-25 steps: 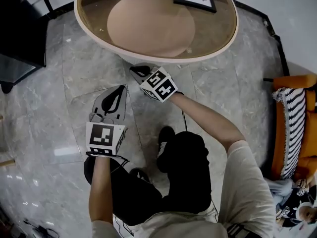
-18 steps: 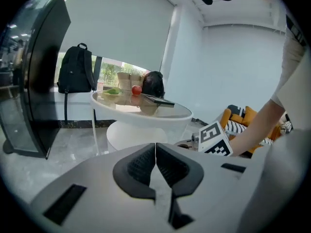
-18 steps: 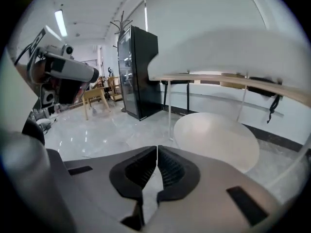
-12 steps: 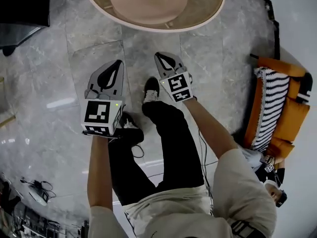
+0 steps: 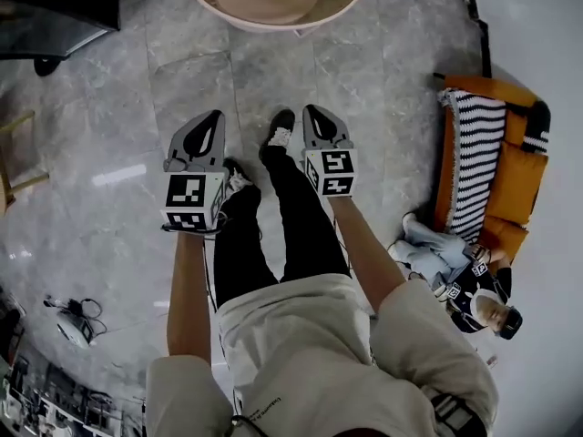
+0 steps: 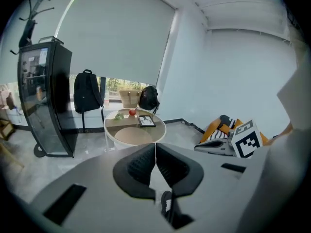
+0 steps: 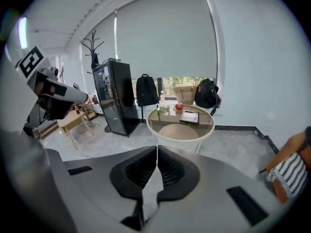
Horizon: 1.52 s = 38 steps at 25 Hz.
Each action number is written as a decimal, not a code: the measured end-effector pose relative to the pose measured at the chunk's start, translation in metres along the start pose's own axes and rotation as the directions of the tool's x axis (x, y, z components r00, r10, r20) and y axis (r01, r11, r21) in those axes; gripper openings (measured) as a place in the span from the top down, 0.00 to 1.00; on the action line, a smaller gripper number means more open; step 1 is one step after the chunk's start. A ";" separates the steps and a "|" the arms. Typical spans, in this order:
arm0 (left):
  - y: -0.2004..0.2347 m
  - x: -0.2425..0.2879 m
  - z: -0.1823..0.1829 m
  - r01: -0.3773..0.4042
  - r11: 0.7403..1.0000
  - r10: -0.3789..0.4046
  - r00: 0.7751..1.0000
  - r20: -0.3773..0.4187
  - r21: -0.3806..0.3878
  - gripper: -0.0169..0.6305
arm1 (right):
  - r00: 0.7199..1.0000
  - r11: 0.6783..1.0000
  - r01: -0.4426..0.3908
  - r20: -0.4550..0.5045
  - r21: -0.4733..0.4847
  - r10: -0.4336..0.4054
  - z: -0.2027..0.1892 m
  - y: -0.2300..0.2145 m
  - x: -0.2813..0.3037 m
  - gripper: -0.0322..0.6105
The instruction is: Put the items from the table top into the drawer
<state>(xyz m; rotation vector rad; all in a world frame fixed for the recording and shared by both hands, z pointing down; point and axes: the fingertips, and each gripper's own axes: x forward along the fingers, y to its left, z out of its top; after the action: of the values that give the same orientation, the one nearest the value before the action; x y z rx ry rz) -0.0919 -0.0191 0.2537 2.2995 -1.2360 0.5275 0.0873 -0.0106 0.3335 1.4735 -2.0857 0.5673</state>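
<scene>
The left gripper (image 6: 155, 148) is hanging out in front of the standing person. Its fingers are pressing flat together with nothing between them. The right gripper (image 7: 156, 154) is doing the same just beside it, fingers together and carrying nothing.

Both are pointing across the room at the round glass worktop (image 7: 167, 119), which is standing well apart from them. The task's things are all sitting on it untouched: a small green item (image 7: 158, 111), a red apple (image 7: 179, 107) and a dark picture frame (image 7: 190, 116) lying flat. I judge that the task is only starting, at the approach step. The next move is calling for walking up to the worktop and parting one pair of fingers. It also means finding the drawer, which I cannot pick out from here.

The floor (image 5: 109, 153) is showing grey, glossy stone tiles. At the left a tall black cabinet (image 6: 46, 96) is standing. Next come a black backpack (image 6: 87, 93) and a second bag (image 6: 148, 98), under a wide drawn blind (image 6: 116, 38). At the right an orange sofa (image 5: 515, 180) with a striped cushion is sitting against the wall. Another person (image 5: 455, 280) is sitting on the floor beside it.
</scene>
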 end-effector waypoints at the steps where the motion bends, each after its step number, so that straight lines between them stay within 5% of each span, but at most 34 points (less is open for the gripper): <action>1: -0.015 -0.017 0.011 0.001 1.000 -0.001 1.000 -0.005 0.005 0.94 | 1.000 1.000 -0.009 -0.002 0.021 0.009 0.013 0.005 -0.023 0.89; 4: -0.056 -0.056 0.039 0.021 1.000 -0.021 1.000 -0.023 0.010 0.94 | 0.999 0.995 -0.050 -0.016 0.086 0.051 0.049 0.022 -0.080 0.89; 9: -0.151 -0.112 0.053 0.057 0.997 -0.055 0.997 -0.054 0.049 0.94 | 0.992 0.990 -0.125 0.012 0.062 0.124 0.078 0.046 -0.178 0.89; 14: -0.212 -0.161 0.049 -0.052 0.998 0.053 0.998 0.024 -0.038 0.94 | 0.983 0.982 -0.176 0.066 0.070 0.172 0.077 0.050 -0.263 0.89; 20: -0.279 -0.194 0.032 -0.120 0.993 0.119 0.991 0.059 0.016 0.94 | 0.985 0.987 -0.129 0.128 0.100 0.116 0.042 0.013 -0.333 0.89; 27: -0.315 -0.209 0.022 -0.136 0.989 0.134 0.989 0.058 0.048 0.94 | 0.976 0.978 -0.142 0.188 0.151 0.113 0.033 0.001 -0.383 0.89; 38: -0.348 -0.207 0.021 -0.091 0.995 0.086 0.992 0.092 0.049 0.94 | 0.975 0.994 -0.113 0.192 -0.015 0.113 0.022 0.004 -0.410 0.89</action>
<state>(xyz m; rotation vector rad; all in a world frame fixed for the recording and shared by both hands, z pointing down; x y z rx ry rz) 0.0973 0.2740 0.0474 2.3437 -1.3883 0.4981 0.1919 0.2764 0.0587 1.4652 -2.3307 0.4784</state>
